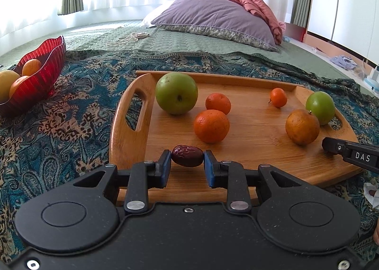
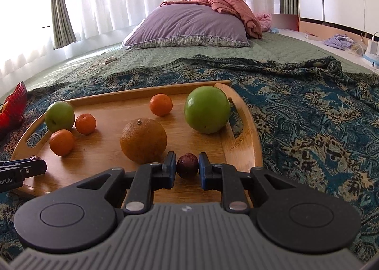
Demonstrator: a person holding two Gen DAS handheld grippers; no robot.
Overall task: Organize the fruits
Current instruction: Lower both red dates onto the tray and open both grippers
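Note:
A wooden tray (image 1: 255, 170) lies on a patterned blanket. On it are two green apples (image 1: 176, 93) (image 1: 320, 107), several oranges, such as one (image 1: 211, 125) mid-tray and a dull one (image 1: 302, 126) at right. My left gripper (image 1: 187, 161) is shut on a dark red date (image 1: 187, 159) at the tray's near edge. In the right wrist view my right gripper (image 2: 187, 165) is shut on another date (image 2: 187, 165), beside the dull orange (image 2: 143, 140) and a green apple (image 2: 207, 109). The left gripper (image 2: 28, 167) shows at far left there.
A red glass bowl (image 1: 40, 80) holding yellow and orange fruit stands left of the tray on the blanket (image 1: 71, 113). A purple pillow (image 1: 213, 21) and pink quilt lie at the bed's far end. A cord (image 1: 128, 38) lies on the green bedspread.

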